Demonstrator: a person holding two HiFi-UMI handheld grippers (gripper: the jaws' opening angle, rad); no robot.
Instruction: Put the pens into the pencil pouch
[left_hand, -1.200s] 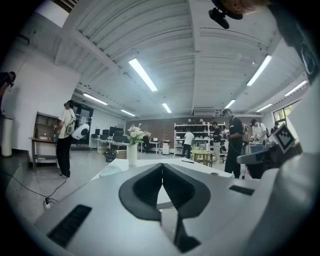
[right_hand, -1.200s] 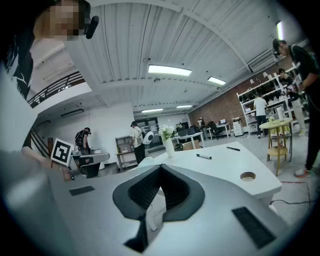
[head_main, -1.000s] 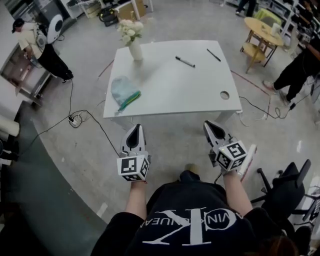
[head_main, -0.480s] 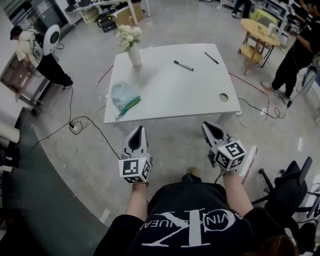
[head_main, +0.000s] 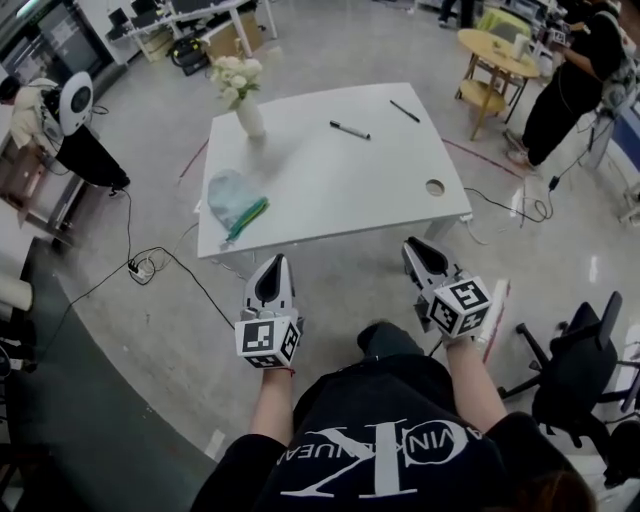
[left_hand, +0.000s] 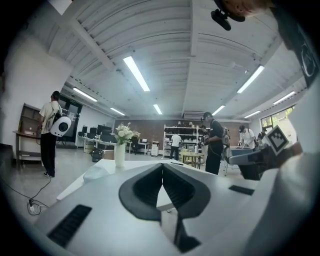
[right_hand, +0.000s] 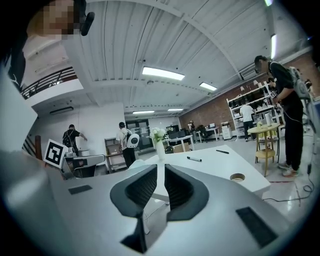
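Hold nothing yet: left gripper (head_main: 274, 262) shut, right gripper (head_main: 416, 248) opening and empty, with both pens (head_main: 350, 130) lying slantwise well ahead on the table (head_main: 330, 185), nearer the right, pouch (head_main: 232, 196) ahead-left of the left.

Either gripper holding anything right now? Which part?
Nothing held. Left gripper is shut on nothing; right gripper has its jaws opening, with nothing between them. Both black pens lie on the white table, untouched.

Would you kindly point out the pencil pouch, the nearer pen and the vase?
pencil pouch (head_main: 229, 195), head view, middle of its body.
nearer pen (head_main: 350, 130), head view, middle of its barrel.
vase (head_main: 250, 119), head view, its white body.
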